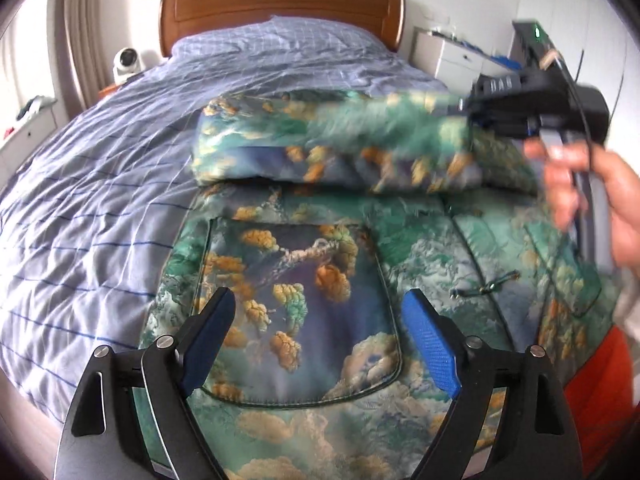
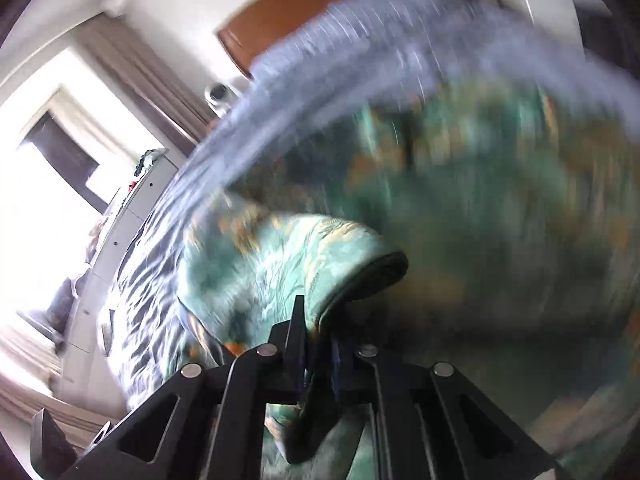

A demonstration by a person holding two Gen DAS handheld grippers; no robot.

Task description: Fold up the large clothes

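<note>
Right gripper (image 2: 316, 344), low centre of the right wrist view: clenched on the dark-lined hem of a sleeve (image 2: 280, 264), cloth bunched between the black fingers and trailing up-left. In the left wrist view, seen again at the upper right, blurred, gripped by a hand (image 1: 600, 204), with that sleeve stretched leftward across the middle of the frame. Left gripper (image 1: 316, 332), bottom centre of that view: released, blue pads spread wide, nothing between them, hovering above a big patch pocket (image 1: 296, 304). Beneath both: the printed jacket (image 1: 460, 248), green and orange clouds, spread flat on a blue checked bed (image 1: 80, 208). Step in hand, by the look of it: folding the sleeve inward over the body. Next: lay the sleeve flat, release the cuff, smooth with the free tool.
</note>
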